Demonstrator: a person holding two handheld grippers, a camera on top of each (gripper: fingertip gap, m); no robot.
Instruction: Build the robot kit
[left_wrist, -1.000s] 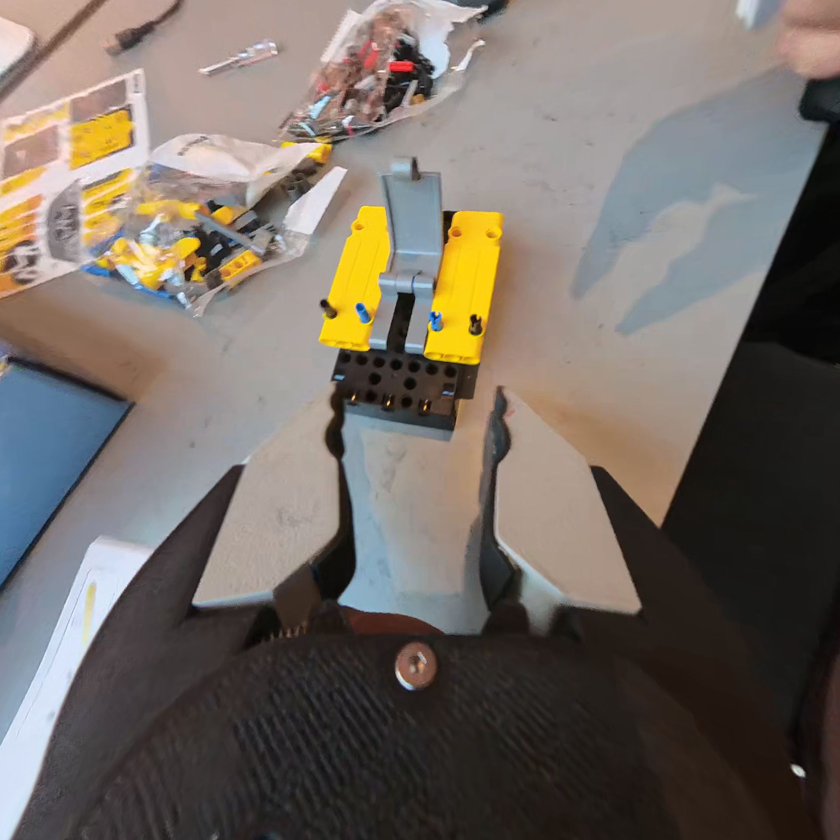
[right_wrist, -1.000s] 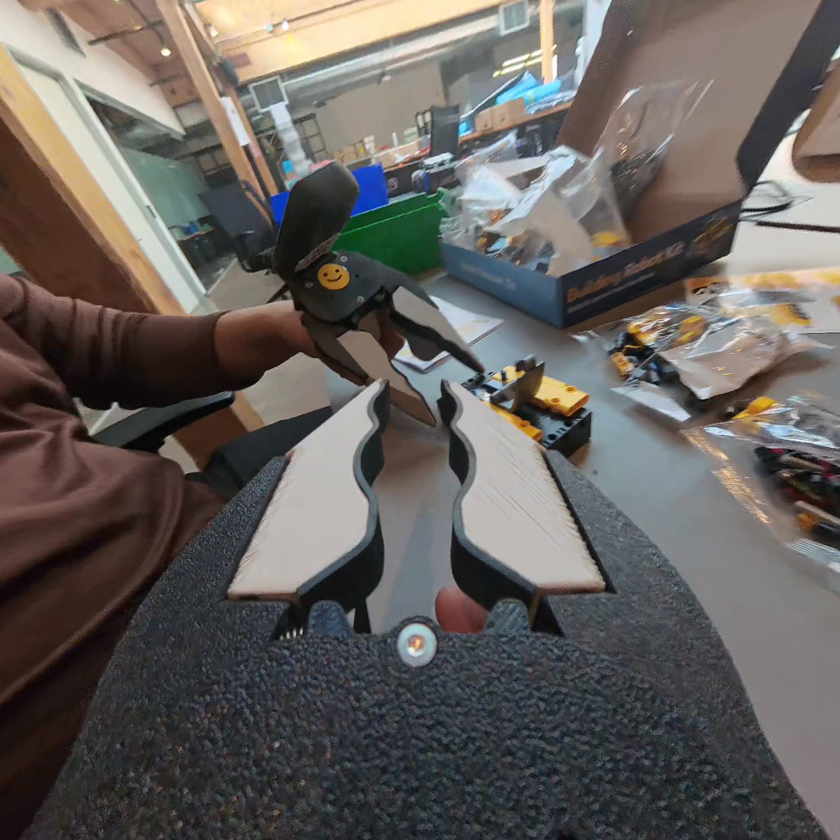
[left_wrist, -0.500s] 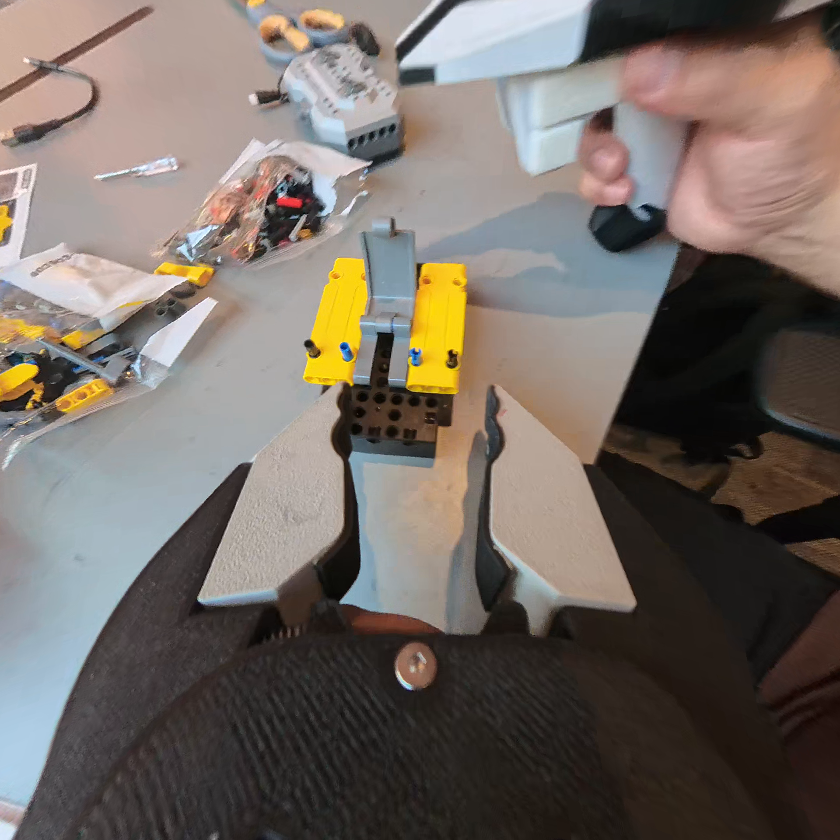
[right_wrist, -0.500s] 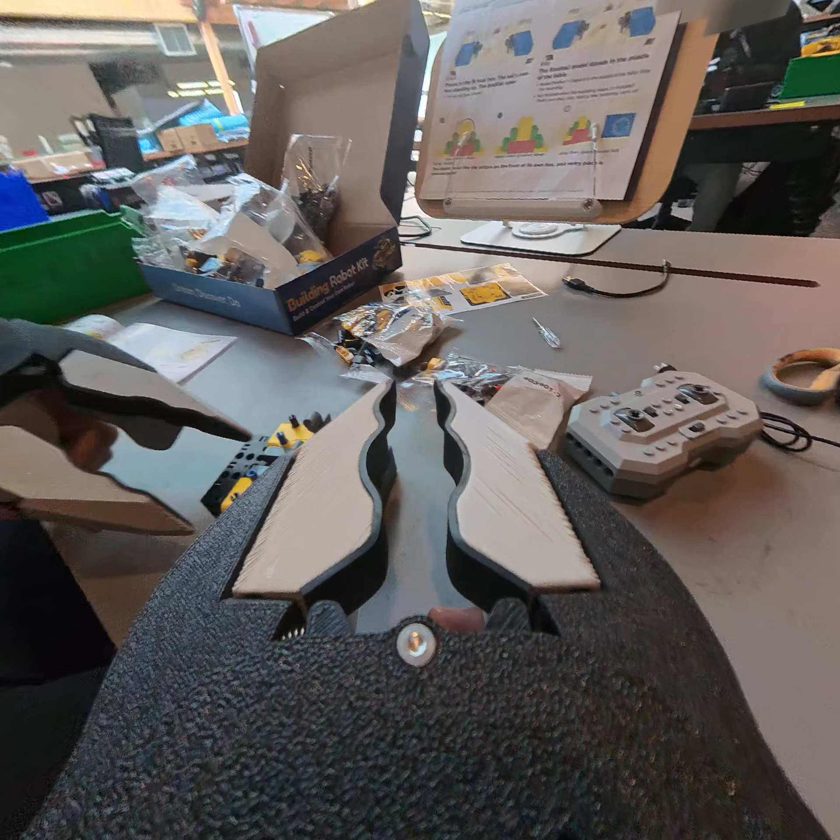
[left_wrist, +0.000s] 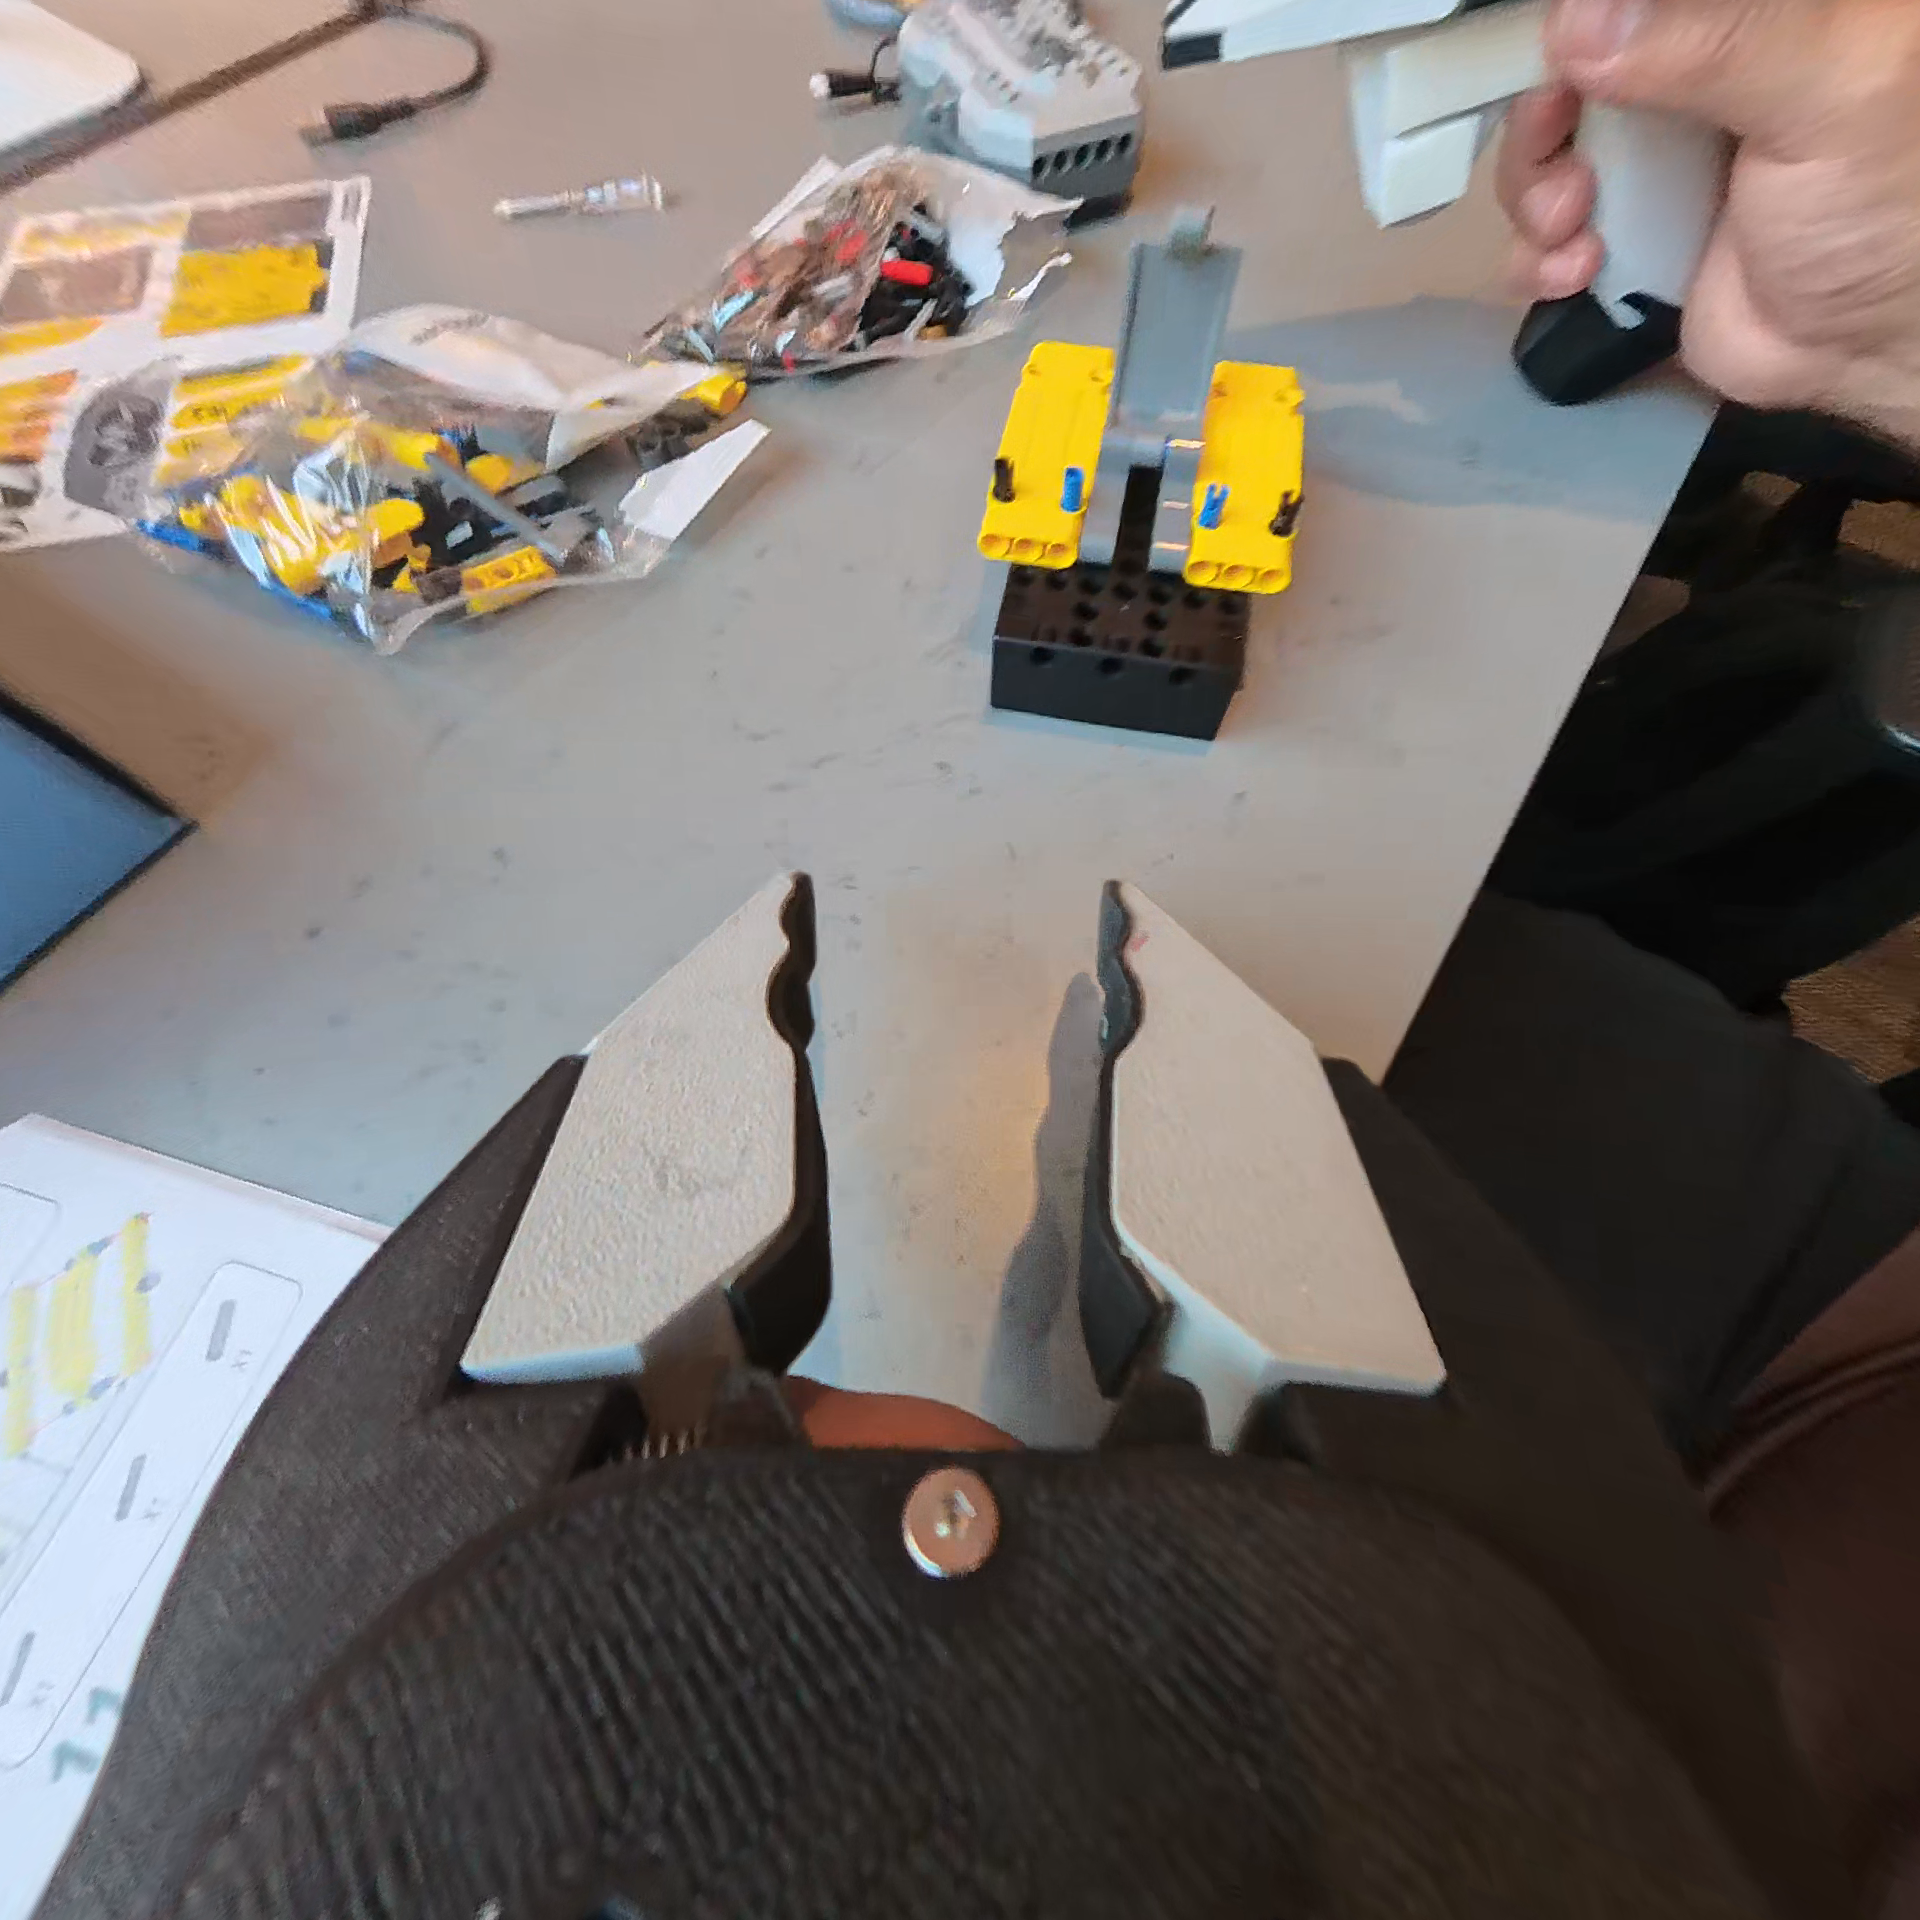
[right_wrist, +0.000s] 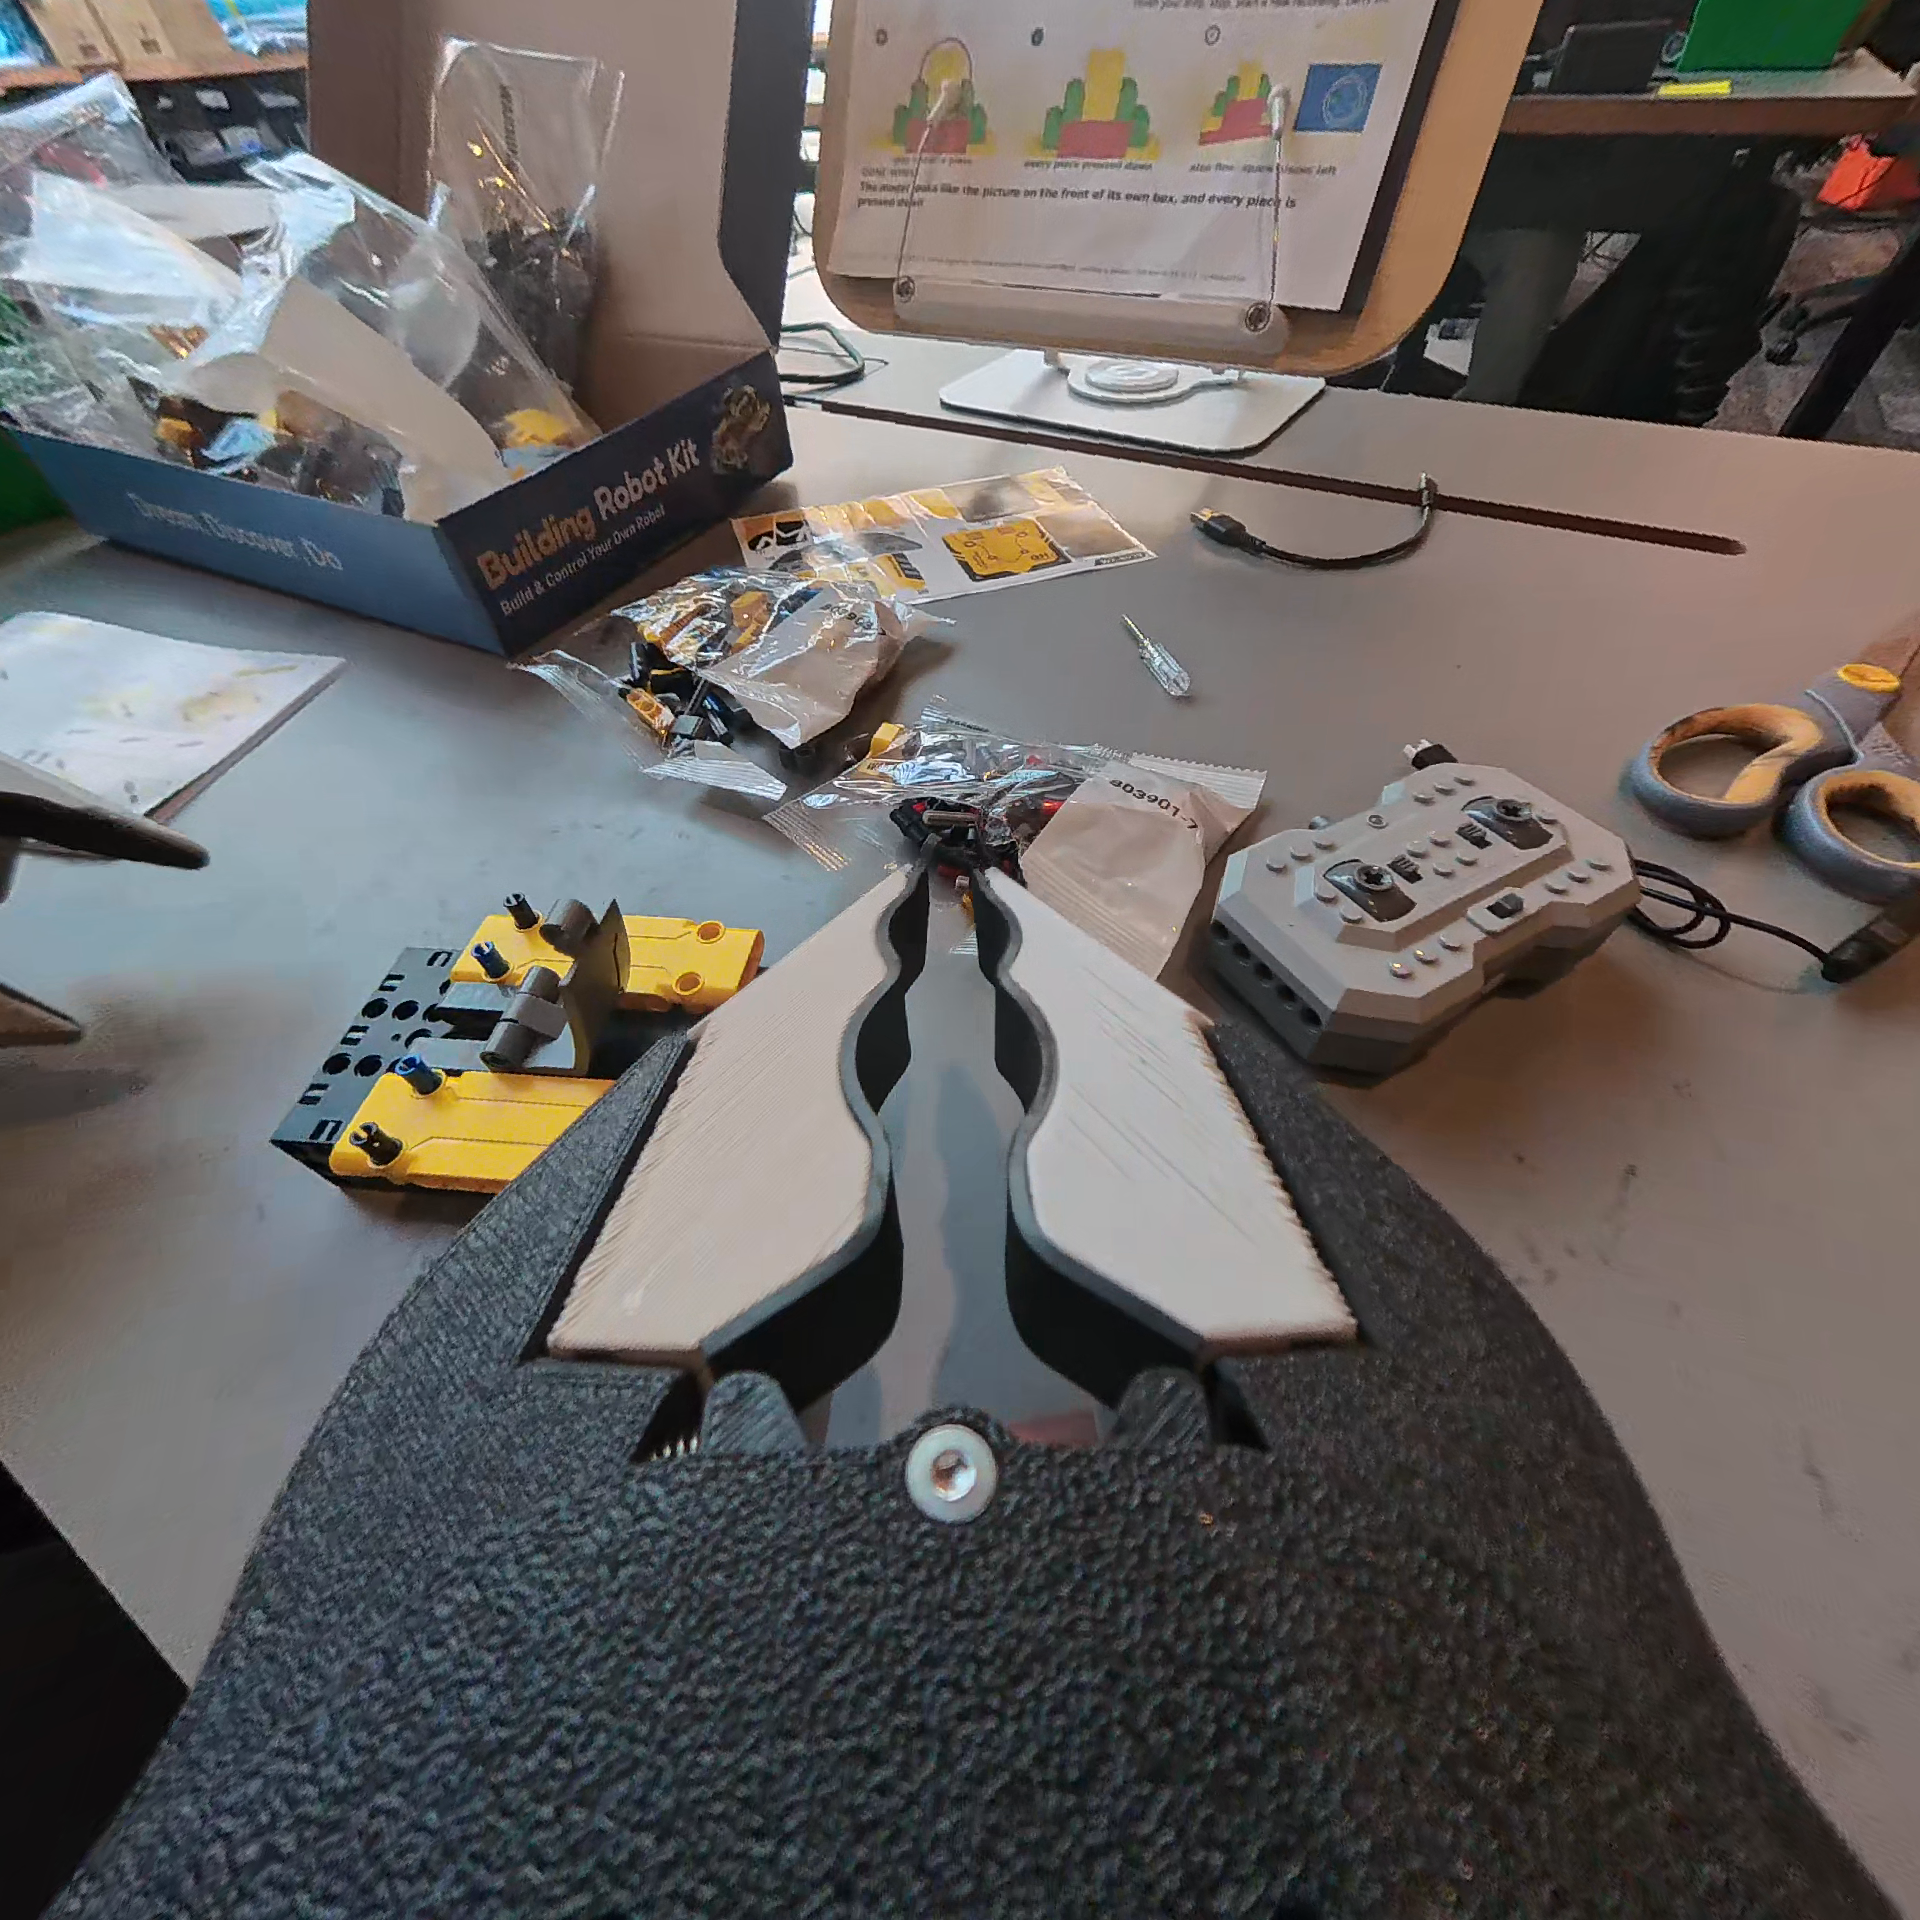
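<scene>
1. Our left gripper (left_wrist: 956, 894) is spread wide and holds nothing; it hangs above the bare table (left_wrist: 644, 831).
2. The model (left_wrist: 1138, 540), a black block with two yellow beams and a raised grey flap, stands on the table well ahead of the left fingers (left_wrist: 675, 1122), slightly right of their line and apart from them.
3. Half a second ago the model sat right at those fingertips, its black base between them; now we have drawn the left gripper back and clear table lies between.
4. Our right gripper (right_wrist: 948, 878) is nearly closed, a narrow slit at the tips, with nothing in it. Its tips point at a bag (right_wrist: 1039, 821) of small parts just beyond the model.
5. In the right wrist view the model (right_wrist: 488, 1049) lies just left of the right fingers (right_wrist: 769, 1132), partly hidden by them. Earlier it sat lower and more hidden.
6. A grey hub (right_wrist: 1423, 935) sits right of the model, past the right gripper.
7. A second bag (left_wrist: 395, 499) lies left of the model.
</scene>
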